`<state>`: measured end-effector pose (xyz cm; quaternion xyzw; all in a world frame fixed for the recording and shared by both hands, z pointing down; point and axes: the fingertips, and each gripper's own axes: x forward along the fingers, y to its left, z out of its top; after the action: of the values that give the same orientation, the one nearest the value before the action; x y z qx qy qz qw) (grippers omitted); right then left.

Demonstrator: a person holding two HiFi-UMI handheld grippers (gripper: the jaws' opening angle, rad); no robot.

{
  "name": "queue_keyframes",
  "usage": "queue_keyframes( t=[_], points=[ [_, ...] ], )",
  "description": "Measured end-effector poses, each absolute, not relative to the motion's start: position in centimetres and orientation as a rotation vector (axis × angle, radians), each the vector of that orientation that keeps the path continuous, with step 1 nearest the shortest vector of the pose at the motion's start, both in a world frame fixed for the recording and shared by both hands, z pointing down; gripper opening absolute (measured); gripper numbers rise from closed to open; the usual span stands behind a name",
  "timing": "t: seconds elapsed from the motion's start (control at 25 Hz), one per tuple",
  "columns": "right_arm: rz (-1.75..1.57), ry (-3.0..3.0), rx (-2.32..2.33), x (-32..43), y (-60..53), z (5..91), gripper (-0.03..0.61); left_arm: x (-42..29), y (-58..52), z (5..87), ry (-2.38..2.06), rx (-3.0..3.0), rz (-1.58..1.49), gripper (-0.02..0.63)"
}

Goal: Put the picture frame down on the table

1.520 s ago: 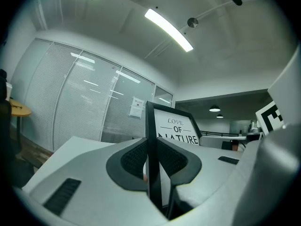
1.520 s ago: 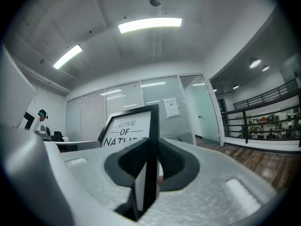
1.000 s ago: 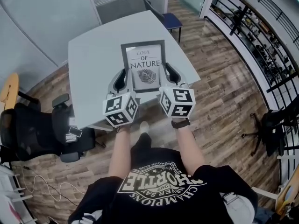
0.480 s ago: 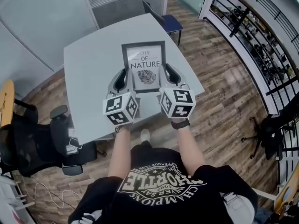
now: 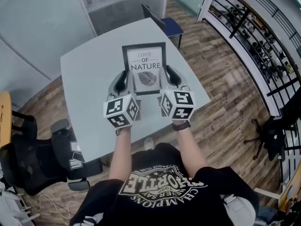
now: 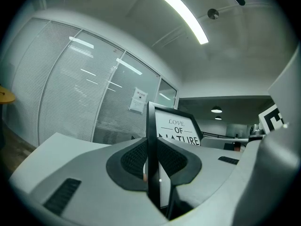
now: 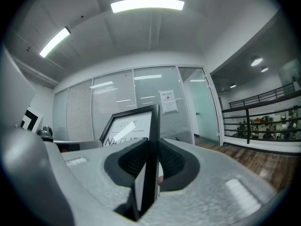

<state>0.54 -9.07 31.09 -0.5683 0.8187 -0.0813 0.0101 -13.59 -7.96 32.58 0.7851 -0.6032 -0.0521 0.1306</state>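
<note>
Edges closer over table point(image 5: 89, 93) since earlier frame | holds picture frame point(image 5: 144, 68) above it, left gripper point(image 5: 123, 80) and right gripper point(image 5: 170, 76) clamped on side edges | step: carrying | next: lower evenly, then release

The pale grey table point(image 5: 91, 86) is standing on a wood-plank floor point(image 5: 221, 91), with a blue chair point(image 5: 171, 22) sitting at its one o'clock corner.

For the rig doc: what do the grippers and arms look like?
Left gripper and right gripper: light grey bodies, black textured pads, each carrying a cube of black-and-white square markers. Short sleeves; dark wristband on the right; black T-shirt, white print.
</note>
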Motion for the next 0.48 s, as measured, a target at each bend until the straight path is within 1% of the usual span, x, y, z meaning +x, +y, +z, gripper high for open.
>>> queue_keyframes(
  t=[0.12,0.48],
  points=[
    [-0.244,2.561,-1.788,-0.2,-9.9,31.2,0.063,-14.3,-9.0,33.0,-1.741,2.266,-0.163,0.069],
    [-0.269,2.541,-1.830,0.8,-12.0,32.3,0.064,-13.3,-11.5,34.0,-1.693,2.281,-0.140,0.069]
  ],
)
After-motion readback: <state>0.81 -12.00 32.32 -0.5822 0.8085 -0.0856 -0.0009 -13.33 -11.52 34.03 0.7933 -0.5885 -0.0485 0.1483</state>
